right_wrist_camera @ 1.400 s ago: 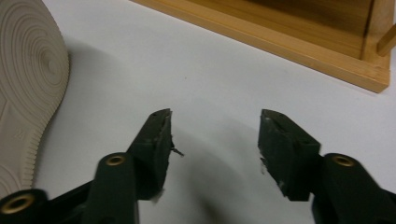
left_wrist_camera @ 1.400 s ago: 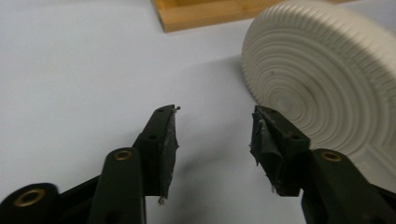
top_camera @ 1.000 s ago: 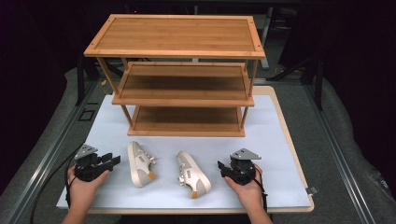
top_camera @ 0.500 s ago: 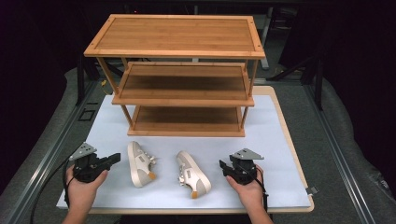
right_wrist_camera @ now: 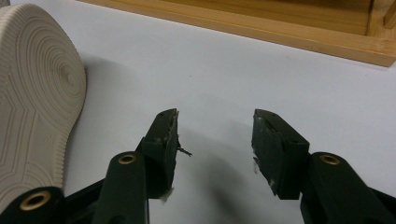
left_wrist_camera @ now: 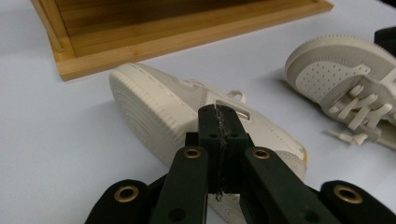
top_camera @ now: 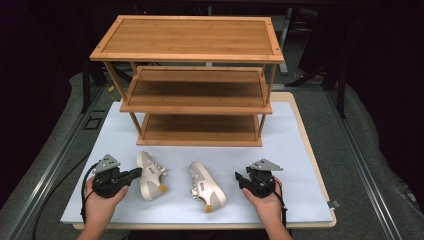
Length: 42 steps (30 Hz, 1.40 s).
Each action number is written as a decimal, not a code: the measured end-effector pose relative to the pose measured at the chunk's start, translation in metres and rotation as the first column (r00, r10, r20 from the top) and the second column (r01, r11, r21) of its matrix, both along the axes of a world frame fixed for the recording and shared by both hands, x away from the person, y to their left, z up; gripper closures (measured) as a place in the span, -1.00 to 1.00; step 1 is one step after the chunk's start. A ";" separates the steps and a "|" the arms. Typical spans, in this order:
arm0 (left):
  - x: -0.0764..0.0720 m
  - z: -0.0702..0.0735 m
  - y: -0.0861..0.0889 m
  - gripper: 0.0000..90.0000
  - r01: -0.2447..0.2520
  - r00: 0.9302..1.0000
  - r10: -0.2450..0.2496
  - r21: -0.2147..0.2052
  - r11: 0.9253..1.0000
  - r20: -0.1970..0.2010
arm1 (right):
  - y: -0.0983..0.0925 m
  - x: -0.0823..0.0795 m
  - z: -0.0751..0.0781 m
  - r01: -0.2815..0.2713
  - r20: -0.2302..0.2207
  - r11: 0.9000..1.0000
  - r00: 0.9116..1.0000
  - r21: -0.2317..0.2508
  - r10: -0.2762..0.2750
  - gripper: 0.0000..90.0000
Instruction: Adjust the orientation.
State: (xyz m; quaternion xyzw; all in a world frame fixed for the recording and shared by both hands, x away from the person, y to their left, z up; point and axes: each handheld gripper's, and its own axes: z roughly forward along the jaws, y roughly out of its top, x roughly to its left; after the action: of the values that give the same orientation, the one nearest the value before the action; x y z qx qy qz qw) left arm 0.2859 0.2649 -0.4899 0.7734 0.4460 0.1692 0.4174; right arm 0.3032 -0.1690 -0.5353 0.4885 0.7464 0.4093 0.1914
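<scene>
- Cream-coloured leather sneakers, two of them, lie on their sides on the white table mat (top_camera: pixel 300 150), just in front of the three-tier bamboo shoe rack (top_camera: pixel 190 90): the left sneaker (top_camera: pixel 149 175) beside the left gripper (top_camera: pixel 134 173), the right sneaker (top_camera: pixel 206 186) near the right gripper (top_camera: pixel 241 178).
- We see the left gripper's jaws pressed together with nothing between them, tips just at the left sneaker's upper; in the left gripper view its ribbed sole (left_wrist_camera: pixel 144 112) faces the camera.
- We see the right gripper's jaws standing well apart over bare mat in the right gripper view (right_wrist_camera: pixel 215 135), holding nothing, with the right sneaker's sole (right_wrist_camera: pixel 32 102) off to one side.
- We judge the step in hand to be reaching for the left sneaker. To do it well, we would part those jaws before going in, straddle the collar or heel wall rather than the laces, and close firmly so the shoe does not swing when lifted.
- Counting: two sneakers, two grippers, one rack with three shelves, all bare, and one mat.
</scene>
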 end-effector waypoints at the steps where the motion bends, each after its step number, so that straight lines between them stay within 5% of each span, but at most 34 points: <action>1: 0.000 0.000 0.000 1.00 0.000 1.000 0.000 0.000 1.000 0.000 | 0.000 0.000 0.000 0.000 0.000 1.000 1.000 0.000 0.000 0.12; 15: -0.015 -0.005 0.023 1.00 -0.086 0.996 0.086 0.025 0.996 -0.005 | -0.004 -0.003 0.005 0.012 0.008 1.000 1.000 0.018 -0.012 0.12; 26: -0.023 -0.030 0.058 1.00 -0.180 0.976 0.185 0.052 0.982 -0.112 | -0.004 -0.004 0.006 0.011 0.007 1.000 1.000 0.028 -0.012 0.11; 32: -0.032 -0.014 0.058 0.90 -0.212 0.977 0.210 -0.037 0.977 -0.043 | -0.006 -0.004 0.006 0.017 0.009 0.999 1.000 0.039 -0.018 0.11; 36: -0.035 -0.010 0.051 0.64 -0.204 0.979 0.204 -0.065 0.977 -0.015 | -0.006 -0.003 0.006 0.015 0.009 0.999 1.000 0.041 -0.015 0.11; 38: -0.036 -0.009 0.049 0.50 -0.215 0.976 0.216 -0.033 0.976 0.006 | -0.006 -0.003 0.006 0.016 0.010 0.999 1.000 0.042 -0.016 0.11; 42: -0.035 -0.010 0.051 0.27 -0.219 0.976 0.219 -0.088 0.972 -0.015 | -0.006 -0.003 0.006 0.020 0.011 0.999 1.000 0.044 -0.021 0.11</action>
State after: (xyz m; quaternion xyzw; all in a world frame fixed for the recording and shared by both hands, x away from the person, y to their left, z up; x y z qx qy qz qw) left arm 0.2506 0.3162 -0.4998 0.7006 0.5367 0.1921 0.4292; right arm 0.3001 -0.1750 -0.5295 0.4979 0.7311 0.4264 0.1893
